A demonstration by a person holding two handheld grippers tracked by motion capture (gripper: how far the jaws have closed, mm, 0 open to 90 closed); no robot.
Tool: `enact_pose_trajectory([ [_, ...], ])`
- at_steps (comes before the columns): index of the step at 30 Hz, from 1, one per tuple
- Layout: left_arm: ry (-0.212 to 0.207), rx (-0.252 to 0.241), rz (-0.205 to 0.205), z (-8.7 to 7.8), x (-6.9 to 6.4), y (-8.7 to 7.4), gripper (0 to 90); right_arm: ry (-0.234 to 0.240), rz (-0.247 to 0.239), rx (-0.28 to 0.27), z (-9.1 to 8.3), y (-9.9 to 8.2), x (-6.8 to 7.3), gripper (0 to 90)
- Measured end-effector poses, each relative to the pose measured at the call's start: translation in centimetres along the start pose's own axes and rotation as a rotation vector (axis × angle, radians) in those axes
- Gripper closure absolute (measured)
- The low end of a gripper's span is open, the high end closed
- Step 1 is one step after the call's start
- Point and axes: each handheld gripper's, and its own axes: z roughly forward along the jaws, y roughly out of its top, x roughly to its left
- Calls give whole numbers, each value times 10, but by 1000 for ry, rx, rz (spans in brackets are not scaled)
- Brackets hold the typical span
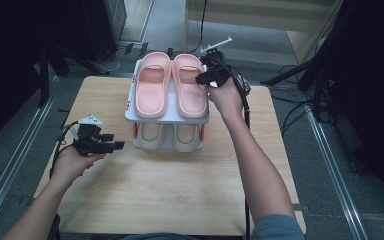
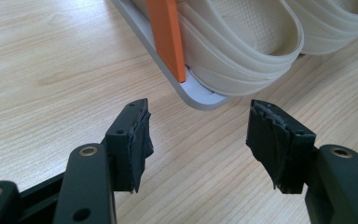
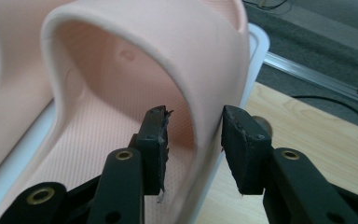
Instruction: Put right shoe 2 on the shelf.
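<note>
Wood-grain bench (image 1: 170,185) lies under both forearms in the high view. Left tongs (image 1: 111,145) hover low over it at the near left, held in the left hand (image 1: 72,162), jaws spread with nothing between them. In the left gripper view these tongs (image 2: 198,140) point at the near corner of the rack's (image 2: 186,93) grey lower tray; an orange post (image 2: 168,37) stands on that corner, and just past it a cream slipper (image 2: 242,51) rests on the tray, toe toward the tongs. Its mate (image 2: 335,23) lies beside it, farther right.

Farther off, the right hand (image 1: 227,97) reaches to the rack's top tray (image 1: 132,116), which carries a pair of pink slippers (image 1: 172,85) side by side. Right tongs (image 1: 203,78) meet the outer edge of the right-hand pink slipper (image 1: 190,85). In the right gripper view the tongs (image 3: 195,140) straddle the slipper's strap (image 3: 209,70) where it joins the sole: one jaw sits inside the arch, the other outside, with slight gaps showing, so not pressed tight. Beyond the outer jaw lie the tray's white rim (image 3: 256,46) and bare bench (image 3: 307,126).
</note>
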Motion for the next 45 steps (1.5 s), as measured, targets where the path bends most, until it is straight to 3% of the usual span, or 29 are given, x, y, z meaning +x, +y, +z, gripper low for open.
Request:
enact_pose_trajectory([
  [8,4,-2,-2,0,0,0,395,57,-23,-32,-10,-16,10,590],
  [11,3,-1,0,0,0,0,395,54,-58,-42,-13,-20,15,586],
  [18,1,3,9,3,-1,3,395,70,-75,-60,-19,-26,21,568],
  [37,-14,17,30,9,-4,9,395,132,-50,-99,-31,-40,24,563],
  [45,-20,20,35,12,-6,11,396,151,-78,-143,-46,-54,24,555],
])
